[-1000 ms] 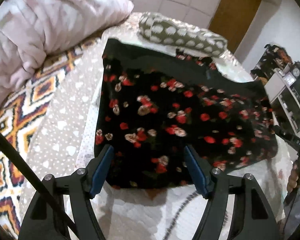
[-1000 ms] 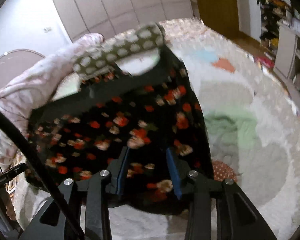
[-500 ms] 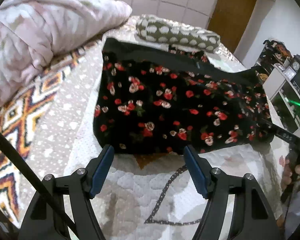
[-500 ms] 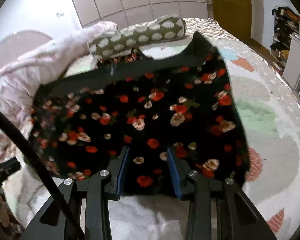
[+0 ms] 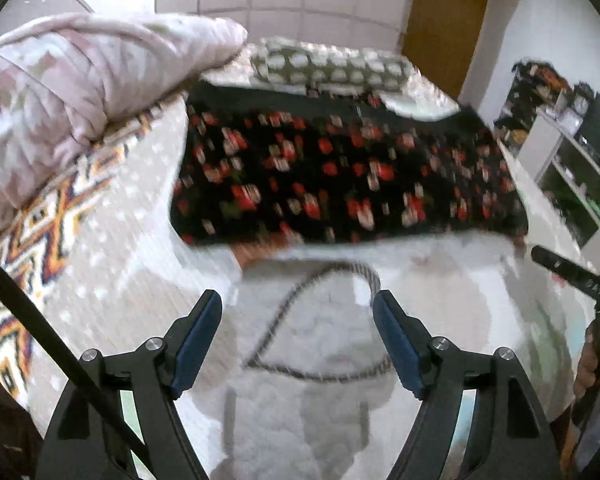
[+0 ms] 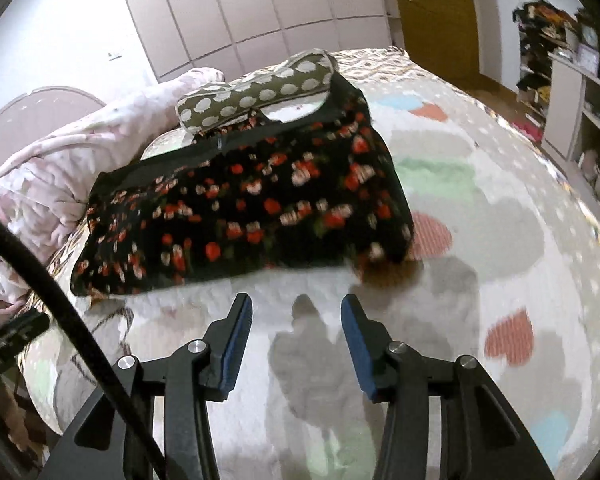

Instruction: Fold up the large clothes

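One folded black floral garment (image 6: 244, 216)

A bed (image 6: 500, 208) is filling most of both views, wearing a pale quilted cover with coloured hearts. A pink padded duvet (image 5: 80, 92) is lying bunched along one side, and a spotted olive pillow (image 6: 252, 96) is sitting at the far end. Pale panelled wardrobe doors (image 6: 268, 12) are lining the back wall beside a wooden door (image 6: 432, 4). White open shelving (image 6: 572, 92) is standing against the side wall, holding cluttered items. Even indoor light is falling across the room.
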Motion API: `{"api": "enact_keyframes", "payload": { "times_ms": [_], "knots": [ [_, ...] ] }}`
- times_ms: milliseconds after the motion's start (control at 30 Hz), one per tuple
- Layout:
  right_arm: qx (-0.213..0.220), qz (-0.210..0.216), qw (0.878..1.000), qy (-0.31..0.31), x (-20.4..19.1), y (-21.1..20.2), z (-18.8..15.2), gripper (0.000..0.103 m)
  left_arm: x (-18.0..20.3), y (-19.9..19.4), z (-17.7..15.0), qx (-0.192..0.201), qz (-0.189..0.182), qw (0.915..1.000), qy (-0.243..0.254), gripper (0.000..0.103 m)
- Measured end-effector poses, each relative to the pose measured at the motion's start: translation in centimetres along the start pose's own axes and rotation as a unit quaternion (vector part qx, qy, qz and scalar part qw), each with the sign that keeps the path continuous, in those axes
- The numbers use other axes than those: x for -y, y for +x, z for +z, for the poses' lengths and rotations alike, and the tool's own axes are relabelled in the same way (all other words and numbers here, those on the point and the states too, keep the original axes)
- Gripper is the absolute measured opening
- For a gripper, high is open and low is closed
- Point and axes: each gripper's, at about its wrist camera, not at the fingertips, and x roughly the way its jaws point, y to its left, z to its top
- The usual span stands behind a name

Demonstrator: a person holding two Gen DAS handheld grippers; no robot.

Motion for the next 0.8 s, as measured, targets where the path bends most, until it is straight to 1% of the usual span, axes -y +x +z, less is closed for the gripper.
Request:
{"api": "enact_keyframes", "payload": {
  "times_ms": [133,300,433,633,700,800],
  "knots": [
    [-0.007,0.0,1.0,0.012,0.5,-0.5,-1.9,0.055,0.7,1.5,-1.5,-0.028,-0.008,0.9996,-0.002,0.077],
    [-0.014,-0.004,1.0,0.025,1.2,-0.3,-3.3,0.055,1.0,3.2,-2.9,-0.055,-0.002,0.9985,-0.002,0.077],
    [-0.015,-0.005,1.0,0.025,1.0,-0.2,-3.6,0.055,1.3,3.7,-3.4,-0.055,0.009,0.9984,0.006,0.077],
    [-0.019,0.003,1.0,0.022,0.2,0.3,-3.9,0.055,1.5,4.1,-3.8,-0.055,0.009,0.9985,0.006,0.086],
    [-0.023,0.003,0.999,0.022,0.0,0.6,-4.1,0.055,1.7,4.3,-3.8,-0.053,0.011,0.9985,0.013,0.091],
    [-0.028,0.002,0.999,0.024,-0.1,1.1,-4.2,0.055,2.2,4.6,-4.0,-0.052,0.016,0.9983,0.023,0.096]
  ]
}}
